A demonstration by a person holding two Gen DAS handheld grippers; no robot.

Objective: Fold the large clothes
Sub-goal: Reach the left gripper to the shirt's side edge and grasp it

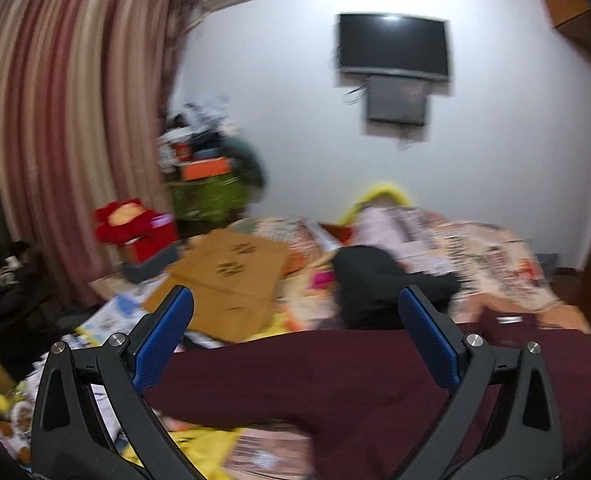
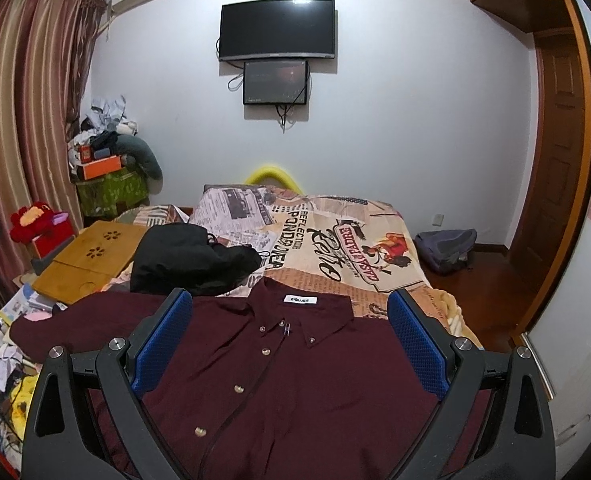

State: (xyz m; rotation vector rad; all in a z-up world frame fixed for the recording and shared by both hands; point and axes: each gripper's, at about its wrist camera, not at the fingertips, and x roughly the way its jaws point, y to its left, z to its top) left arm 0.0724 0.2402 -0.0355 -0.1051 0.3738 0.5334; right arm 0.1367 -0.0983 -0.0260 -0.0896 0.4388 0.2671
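**Inspector A:** One garment under review: a maroon button-up shirt (image 2: pixel 279 380), lying front up and buttoned on the bed (image 2: pixel 375 248), collar toward the far wall, one sleeve (image 2: pixel 75 320) spread out to the left.

**Inspector B:** Handling properties?

**Inspector A:** Judged light, thin and limp. It should drape and slide rather than hold a crease, and the buttons (image 2: pixel 238 389) will stiffen the placket line slightly. Best holds appear to be the shoulder seam and the sleeve end, pinching a single layer.

**Inspector B:** Tool status?

**Inspector A:** The right hand-held gripper (image 2: pixel 291 340) hovers above the chest, jaws spread wide, nothing held. The left hand-held gripper (image 1: pixel 295 340) is likewise agape and empty over the sleeve side; its view is blurred.

**Inspector B:** Surroundings?

**Inspector A:** A black garment (image 2: pixel 191 260) lies just beyond the collar, a wooden board (image 2: pixel 91 260) to the left.
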